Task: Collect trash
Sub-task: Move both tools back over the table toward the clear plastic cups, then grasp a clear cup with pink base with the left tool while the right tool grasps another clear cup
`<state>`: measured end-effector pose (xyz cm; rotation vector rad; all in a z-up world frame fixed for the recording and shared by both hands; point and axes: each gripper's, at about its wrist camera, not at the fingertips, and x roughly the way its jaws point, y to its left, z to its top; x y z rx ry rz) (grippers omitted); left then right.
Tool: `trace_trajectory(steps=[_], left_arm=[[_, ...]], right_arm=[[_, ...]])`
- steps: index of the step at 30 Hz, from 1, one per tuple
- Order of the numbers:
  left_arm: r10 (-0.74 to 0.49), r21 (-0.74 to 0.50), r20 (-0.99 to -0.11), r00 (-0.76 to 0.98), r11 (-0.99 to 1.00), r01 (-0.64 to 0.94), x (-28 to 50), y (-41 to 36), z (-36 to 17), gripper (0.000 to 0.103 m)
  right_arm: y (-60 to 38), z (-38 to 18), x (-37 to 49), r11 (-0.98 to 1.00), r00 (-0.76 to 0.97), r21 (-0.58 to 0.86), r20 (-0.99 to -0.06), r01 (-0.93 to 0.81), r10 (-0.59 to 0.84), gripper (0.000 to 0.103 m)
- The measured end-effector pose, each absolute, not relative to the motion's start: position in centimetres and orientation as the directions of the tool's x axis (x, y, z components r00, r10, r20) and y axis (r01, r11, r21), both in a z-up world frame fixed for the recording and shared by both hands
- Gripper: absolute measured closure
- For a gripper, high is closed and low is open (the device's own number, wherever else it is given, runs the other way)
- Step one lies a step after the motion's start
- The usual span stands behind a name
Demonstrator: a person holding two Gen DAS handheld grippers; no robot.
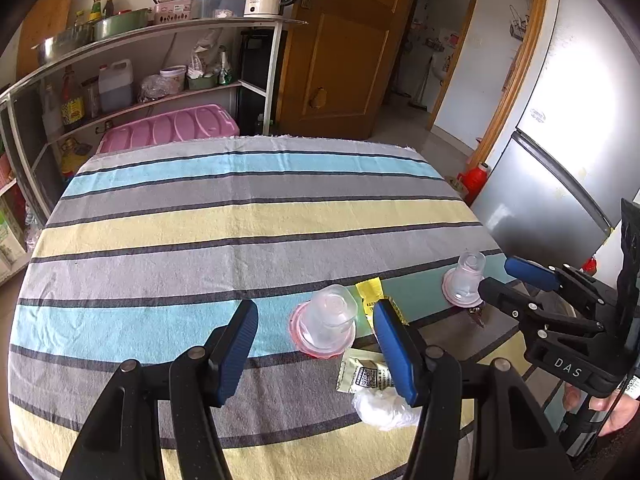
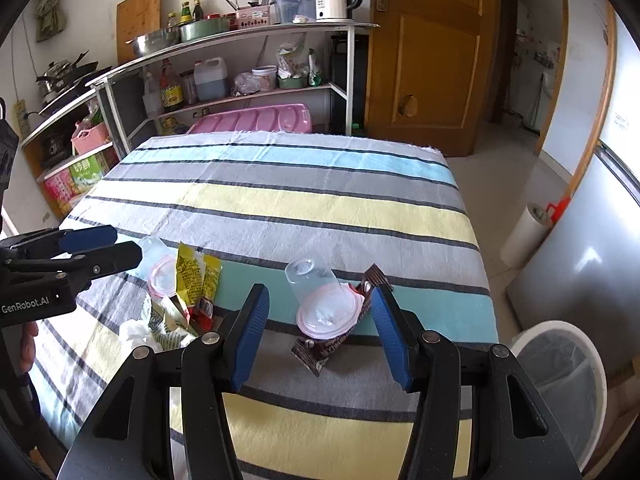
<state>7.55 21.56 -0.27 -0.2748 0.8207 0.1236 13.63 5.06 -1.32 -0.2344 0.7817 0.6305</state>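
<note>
Two clear plastic cups stand upside down on pink lids on the striped tablecloth [image 1: 240,220]. In the left wrist view my left gripper [image 1: 314,310] is open, and the nearer cup [image 1: 330,318] sits just beyond its fingertips, untouched. Yellow sachets [image 1: 370,292], a pale packet [image 1: 360,374] and a white crumpled wad [image 1: 384,404] lie beside it. In the right wrist view my right gripper [image 2: 320,296] is open around the other cup [image 2: 314,280], pads clear of it. That cup rests on a brown wrapper [image 2: 314,354]. The right gripper [image 1: 516,282] also shows at the right edge of the left view.
A white-rimmed bin [image 2: 560,325] with a clear liner stands off the table's right corner, beside the fridge [image 2: 580,272]. A metal shelf rack [image 2: 240,36] and a pink box [image 2: 256,118] stand behind the table's far edge. A hand [image 1: 616,404] holds the right gripper.
</note>
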Motion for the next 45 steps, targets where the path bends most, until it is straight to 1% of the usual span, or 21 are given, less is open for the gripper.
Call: trace_trajectory(steps=[5, 10, 12, 14, 16, 19, 20, 21, 25, 27, 29, 30, 37, 45], left_arm=[[-0.017, -0.194, -0.749, 0.662, 0.961, -0.196, 8.5, 21.1, -1.2, 0.043], [-0.002, -0.171, -0.75, 0.662, 0.966, -0.192, 9.1, 20.7, -1.6, 0.043], [0.001, -0.171, -0.749, 0.662, 0.966, -0.195, 9.2, 20.6, -1.8, 0.043], [0.002, -0.177, -0.742, 0.67, 0.964, -0.199, 9.4, 20.7, -1.7, 0.043], [0.001, -0.182, -0.745, 0.667, 0.962, -0.205, 9.6, 20.9, -1.9, 0.043], [-0.012, -0.197, -0.749, 0.663, 0.959, -0.205, 9.8, 21.0, -2.2, 0.043], [-0.014, -0.199, -0.75, 0.662, 0.959, -0.204, 9.9, 21.1, -2.3, 0.044], [-0.015, -0.202, -0.747, 0.665, 0.957, -0.207, 9.9, 21.1, -2.3, 0.046], [-0.012, -0.207, -0.743, 0.669, 0.955, -0.212, 9.9, 21.4, -2.4, 0.059], [-0.022, -0.215, -0.744, 0.668, 0.954, -0.209, 9.9, 21.4, -2.6, 0.062], [-0.027, -0.221, -0.743, 0.669, 0.953, -0.207, 9.8, 21.3, -2.6, 0.07], [-0.027, -0.22, -0.742, 0.669, 0.954, -0.206, 9.8, 21.4, -2.6, 0.071], [-0.016, -0.214, -0.735, 0.678, 0.954, -0.21, 9.4, 21.5, -2.3, 0.072], [0.006, -0.2, -0.706, 0.709, 0.958, -0.206, 8.4, 21.0, -0.1, 0.072]], right_arm=[[6.0, -2.2, 14.5, 0.783, 0.515, 0.021, -0.742, -0.622, 0.43, 0.049], [6.3, -2.5, 14.8, 0.779, 0.513, 0.019, -0.743, -0.626, 0.43, 0.049], [6.4, -2.4, 14.8, 0.776, 0.514, 0.02, -0.738, -0.631, 0.437, 0.053], [6.6, -2.5, 14.8, 0.773, 0.517, 0.011, -0.737, -0.635, 0.435, 0.061], [6.7, -2.7, 14.8, 0.773, 0.517, 0.007, -0.74, -0.634, 0.431, 0.063], [6.9, -2.9, 14.8, 0.771, 0.511, 0.015, -0.74, -0.637, 0.437, 0.071], [6.9, -2.9, 14.8, 0.771, 0.512, 0.015, -0.739, -0.636, 0.437, 0.071], [6.9, -2.9, 14.8, 0.771, 0.513, 0.015, -0.738, -0.637, 0.438, 0.071], [6.9, -2.9, 14.6, 0.772, 0.516, 0.021, -0.732, -0.635, 0.444, 0.072], [6.9, -2.9, 14.6, 0.772, 0.515, 0.025, -0.731, -0.636, 0.448, 0.072], [6.8, -2.9, 14.6, 0.774, 0.517, 0.028, -0.728, -0.633, 0.449, 0.072], [6.7, -2.8, 14.6, 0.774, 0.517, 0.03, -0.727, -0.633, 0.451, 0.072], [6.3, -2.4, 14.4, 0.778, 0.522, 0.046, -0.716, -0.627, 0.463, 0.073], [5.8, -1.5, 13.8, 0.772, 0.524, 0.078, -0.691, -0.631, 0.498, 0.073]])
